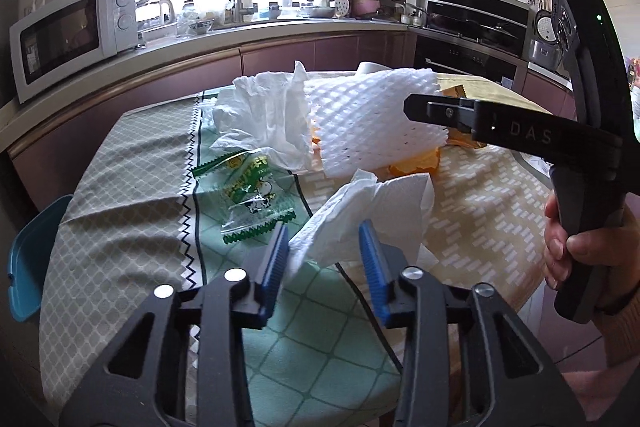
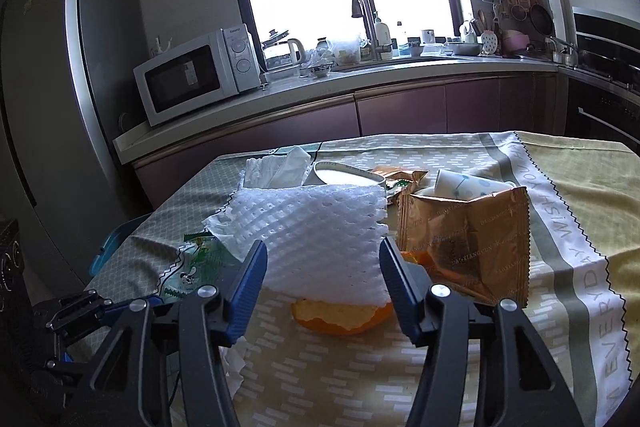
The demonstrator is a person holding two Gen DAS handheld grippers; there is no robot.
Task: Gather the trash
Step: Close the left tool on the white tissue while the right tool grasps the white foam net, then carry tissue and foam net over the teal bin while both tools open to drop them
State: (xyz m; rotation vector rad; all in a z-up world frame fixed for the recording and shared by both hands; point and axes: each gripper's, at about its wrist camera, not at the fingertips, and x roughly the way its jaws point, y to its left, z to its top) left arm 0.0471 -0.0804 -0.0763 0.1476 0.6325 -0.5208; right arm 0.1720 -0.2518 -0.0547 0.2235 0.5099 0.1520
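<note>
Trash lies on the clothed table (image 1: 120, 179). In the left wrist view a crumpled white paper towel (image 1: 360, 219) lies between my open blue fingers; my left gripper (image 1: 324, 239) is around its near end, not closed. Behind are a clear green-printed wrapper (image 1: 252, 195), another crumpled tissue (image 1: 264, 119), a white foam net sheet (image 1: 368, 123) and orange peel (image 1: 416, 165). In the right wrist view my right gripper (image 2: 322, 259) is open, its fingers astride the foam net (image 2: 316, 231) above the orange peel (image 2: 340, 315). A gold snack bag (image 2: 464, 239) stands at its right.
A paper cup (image 2: 464, 185) and a white bowl (image 2: 348, 175) lie behind the bag. A blue chair (image 1: 28, 259) stands at the table's left edge. The counter with microwave (image 1: 68, 31), sink and oven runs behind. The right gripper's body (image 1: 520, 131) hovers over the table's right side.
</note>
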